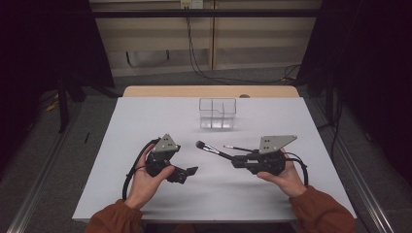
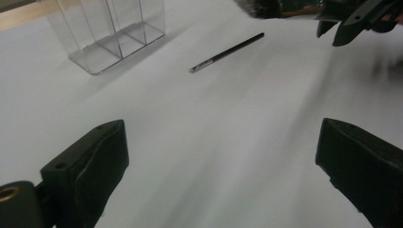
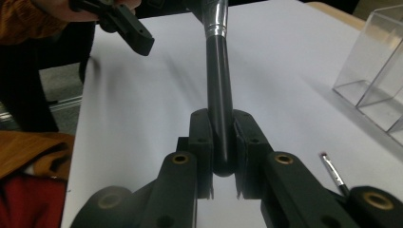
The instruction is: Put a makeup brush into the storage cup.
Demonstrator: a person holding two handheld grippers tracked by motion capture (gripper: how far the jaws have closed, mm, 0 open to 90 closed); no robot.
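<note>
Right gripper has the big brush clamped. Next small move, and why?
Probably carry the thick black makeup brush toward the clear plastic divided organizer. The right gripper is shut on its handle, and it is held level above the white table, short of the organizer. The left gripper is open, and a thin black brush lies loose.

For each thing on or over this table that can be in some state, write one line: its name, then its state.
left gripper: open, nothing between its jaws
right gripper: shut on the large brush
large brush: held by its handle, bristles toward the left gripper
thin brush: lying flat on the table
clear organizer: upright, compartments look empty
</note>
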